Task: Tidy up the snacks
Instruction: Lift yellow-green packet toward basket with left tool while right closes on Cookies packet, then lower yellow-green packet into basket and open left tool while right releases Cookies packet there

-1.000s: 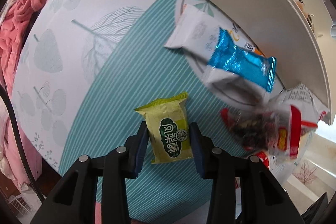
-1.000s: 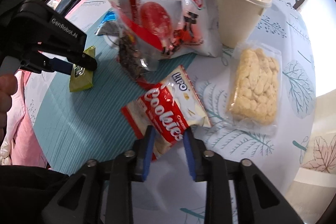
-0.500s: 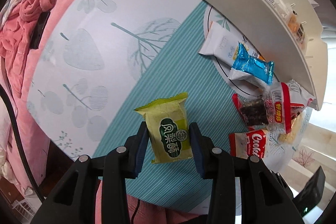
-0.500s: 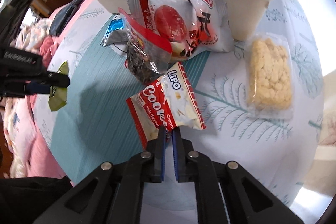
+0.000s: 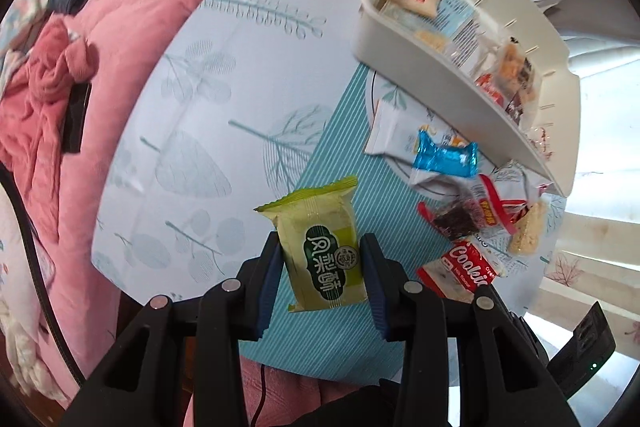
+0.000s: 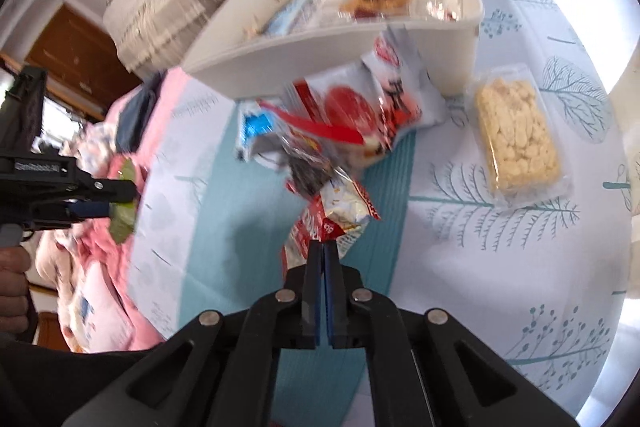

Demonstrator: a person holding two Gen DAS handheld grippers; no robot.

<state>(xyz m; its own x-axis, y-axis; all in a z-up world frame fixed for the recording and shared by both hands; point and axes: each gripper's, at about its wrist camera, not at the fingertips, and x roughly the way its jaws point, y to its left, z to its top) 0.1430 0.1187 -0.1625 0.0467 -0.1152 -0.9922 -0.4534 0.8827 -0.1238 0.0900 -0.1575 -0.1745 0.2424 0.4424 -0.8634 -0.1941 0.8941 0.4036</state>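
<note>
Left wrist view: I am clamping my left claw (image 5: 322, 269) on the green snack packet (image 5: 322, 247), its pads pressing both long sides, so the packet's long axis is running straight out along my fingers. The packet is hanging clear of the table (image 5: 224, 75), above the teal striped part of the cloth.

The white bin (image 5: 460, 83) is lying up and to the right of this claw, already holding several wrapped snacks. Its long axis is slanting from upper left to lower right, and its near wall is facing me. Between packet and bin, a loose pile of wrappers is sitting against that wall, with a blue packet (image 5: 446, 157) on top.

Right wrist view: my right claw (image 6: 320, 255) is pinching shut on the edge of the red cookie packet (image 6: 336, 219), which looks lifted and crumpled. From here the bin (image 6: 320, 59) is standing straight ahead beyond the pile, so I judge my right hand the nearer one. My left claw (image 6: 116, 193) is showing far off at the left edge, so its packet would have to cross over the near wall.
</note>
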